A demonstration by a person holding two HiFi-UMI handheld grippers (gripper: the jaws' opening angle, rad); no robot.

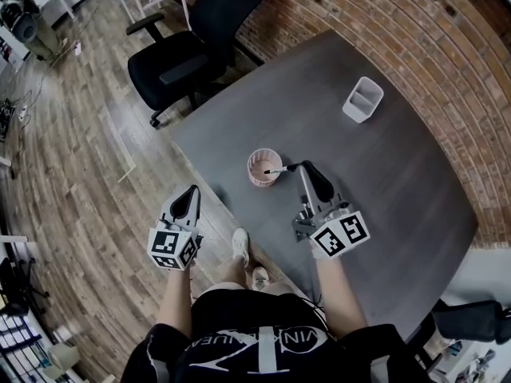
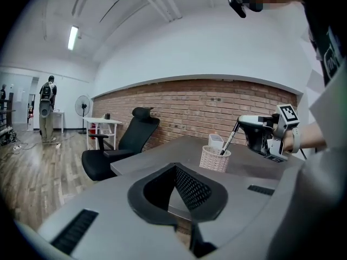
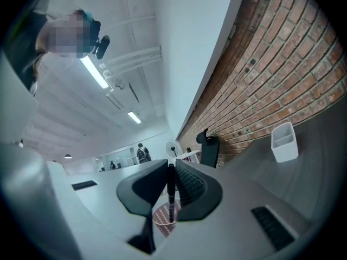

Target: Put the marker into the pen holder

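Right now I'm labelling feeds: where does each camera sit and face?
Head view: on the person's head, looking steeply down at the grey table; forearms, left gripper and right gripper show.
Left gripper view: on the left gripper, facing across the table toward the brick wall; its jaws and the right gripper show.
Right gripper view: on the right gripper, looking along jaws shut on the black marker into the pink woven pen holder.
All three show the marker and pen holder.

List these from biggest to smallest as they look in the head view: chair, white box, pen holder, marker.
1. chair
2. white box and pen holder: they look alike, too close to rank
3. marker, thin and smallest
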